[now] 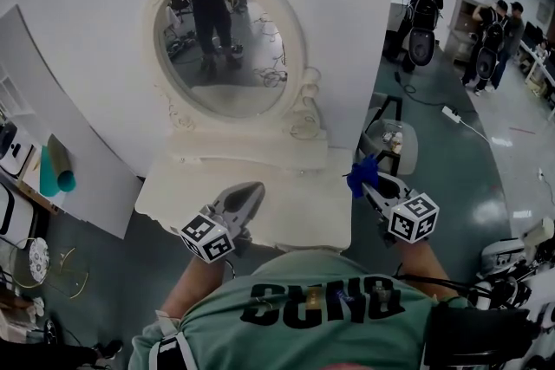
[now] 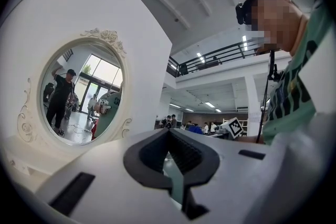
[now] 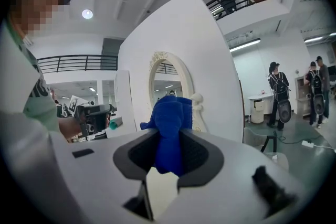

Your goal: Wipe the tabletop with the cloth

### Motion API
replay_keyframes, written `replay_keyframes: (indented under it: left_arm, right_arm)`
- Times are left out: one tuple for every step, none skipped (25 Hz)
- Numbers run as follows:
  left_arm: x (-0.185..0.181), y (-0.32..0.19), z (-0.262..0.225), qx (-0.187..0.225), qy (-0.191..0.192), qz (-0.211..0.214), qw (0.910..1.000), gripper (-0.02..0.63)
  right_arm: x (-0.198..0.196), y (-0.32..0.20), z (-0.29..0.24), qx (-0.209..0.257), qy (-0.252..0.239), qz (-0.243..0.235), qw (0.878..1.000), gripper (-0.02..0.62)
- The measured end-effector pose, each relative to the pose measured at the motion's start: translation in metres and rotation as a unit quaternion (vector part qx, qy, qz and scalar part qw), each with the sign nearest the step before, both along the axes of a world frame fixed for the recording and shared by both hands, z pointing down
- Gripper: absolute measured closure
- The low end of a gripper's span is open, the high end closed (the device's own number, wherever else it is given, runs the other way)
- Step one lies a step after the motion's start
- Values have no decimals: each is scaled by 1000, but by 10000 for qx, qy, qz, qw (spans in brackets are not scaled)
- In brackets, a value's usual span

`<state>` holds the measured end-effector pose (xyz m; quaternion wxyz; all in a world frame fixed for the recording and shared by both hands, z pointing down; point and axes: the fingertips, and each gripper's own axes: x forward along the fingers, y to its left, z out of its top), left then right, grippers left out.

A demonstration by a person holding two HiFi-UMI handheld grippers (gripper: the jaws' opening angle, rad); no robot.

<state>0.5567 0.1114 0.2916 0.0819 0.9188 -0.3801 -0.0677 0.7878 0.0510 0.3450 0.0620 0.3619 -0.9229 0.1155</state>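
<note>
The right tongs clamp the bunched blue cloth by the tabletop's right edge, ready for wiping, while the left tongs hover closed and empty.

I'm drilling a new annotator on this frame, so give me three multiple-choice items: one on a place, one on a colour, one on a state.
1. Where is the cloth relative to the tabletop? A at its left edge; B at its right edge; C over its middle.
2. What colour is the cloth? A white; B red; C blue.
3. The right gripper is: A shut on the cloth; B open and empty; C shut and empty.

Key: 1 B, the head view shows it by the right edge. 2 C, it is blue in both views. 3 A, the right gripper view shows the jaws pinching it.
</note>
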Motion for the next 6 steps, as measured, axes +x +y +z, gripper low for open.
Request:
replay_keyframes:
  left_arm:
    - [-4,1,0,1,9,-3,10000,604]
    - [-10,1,0,-4,13,-8,10000,604]
    - [-16,2,1,-12,13,-15,10000,604]
    - [-22,2,1,-26,17,-27,10000,604]
    - [-27,2,2,-43,24,-38,10000,605]
    - [-32,2,2,-63,31,-50,10000,604]
  right_arm:
    - [-4,1,-1,9,4,-5,10000,491]
    - [-8,1,-2,15,10,-9,10000,491]
    - [-14,1,-2,19,15,-13,10000,491]
    - [-18,1,-3,21,19,-15,10000,491]
    - [-22,1,-4,22,21,-17,10000,491]
    - [-26,1,-4,23,22,-19,10000,491]
